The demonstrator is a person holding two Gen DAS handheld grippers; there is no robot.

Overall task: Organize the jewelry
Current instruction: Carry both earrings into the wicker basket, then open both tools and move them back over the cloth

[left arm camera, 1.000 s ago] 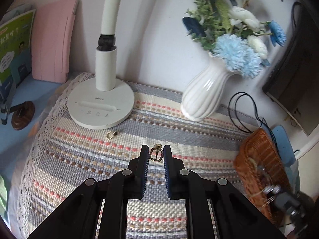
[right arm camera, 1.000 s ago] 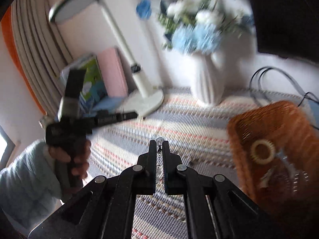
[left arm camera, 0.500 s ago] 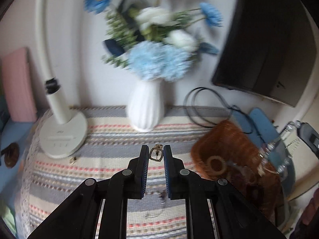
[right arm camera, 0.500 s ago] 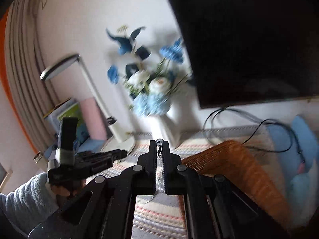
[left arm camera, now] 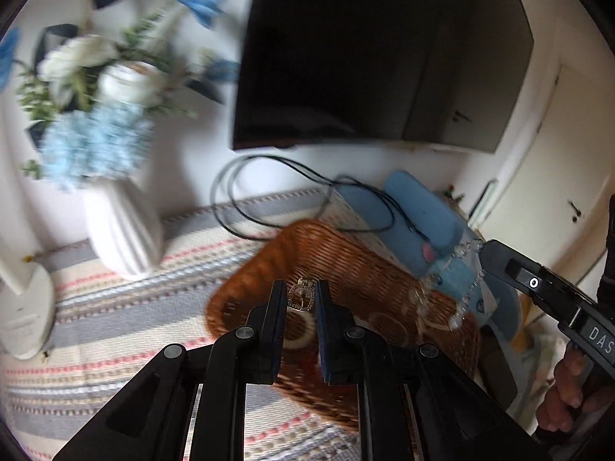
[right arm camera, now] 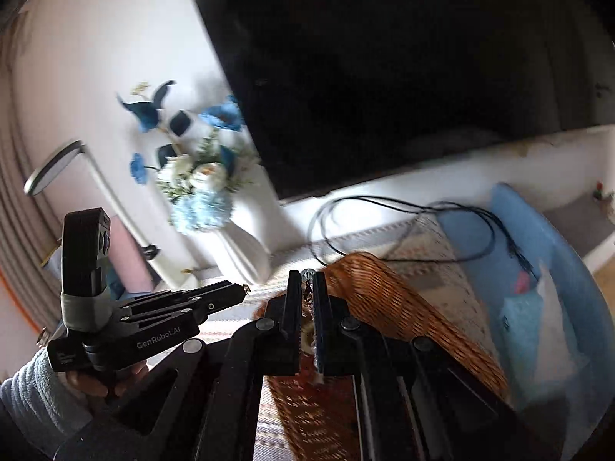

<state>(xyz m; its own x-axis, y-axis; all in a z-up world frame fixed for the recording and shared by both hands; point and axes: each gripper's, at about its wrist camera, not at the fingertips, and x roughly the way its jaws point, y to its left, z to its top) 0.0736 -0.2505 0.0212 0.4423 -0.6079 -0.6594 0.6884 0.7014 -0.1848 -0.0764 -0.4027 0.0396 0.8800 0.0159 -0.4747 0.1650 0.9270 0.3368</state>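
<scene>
From the left wrist, the left gripper (left arm camera: pixel 301 299) hangs over the wicker basket (left arm camera: pixel 246 288) with its jaws pinching one small gold pendant (left arm camera: pixel 302 296), a square frame set with tiny stones, not yet dropped. Inside the basket lies one pale ring-shaped bangle (left arm camera: pixel 298 340), partly hidden behind the jaws; other pieces may lie there but blur hides them. At the right edge the right gripper (left arm camera: pixel 485 250) carries one clear bead strand (left arm camera: pixel 467 292) that dangles over the basket's far side. One white vase (left arm camera: pixel 123 230) of blue and white flowers, one lamp base (left arm camera: pixel 23 315), one black cable (left arm camera: pixel 246 199) and one dark screen (left arm camera: pixel 376 57) stand around the striped cloth (left arm camera: pixel 115 326). From the right wrist, the right gripper (right arm camera: pixel 307 282) shows its jaws pressed almost together on the bead strand (right arm camera: pixel 307 292), which runs down between them above the basket (right arm camera: pixel 403 307). To the left a hand (right arm camera: pixel 103 380) in a pale sleeve holds the left gripper (right arm camera: pixel 242 290), the pendant a mere glint at its tip. One vase (right arm camera: pixel 238 249), one lamp (right arm camera: pixel 54 169), one screen (right arm camera: pixel 384 57) and one blue tub (right arm camera: pixel 538 238) are seen. Judged from this, the job is well under way: at least one piece is in the basket, two more are held above it awaiting release, and whether any jewelry is left on the cloth cannot be told.
</scene>
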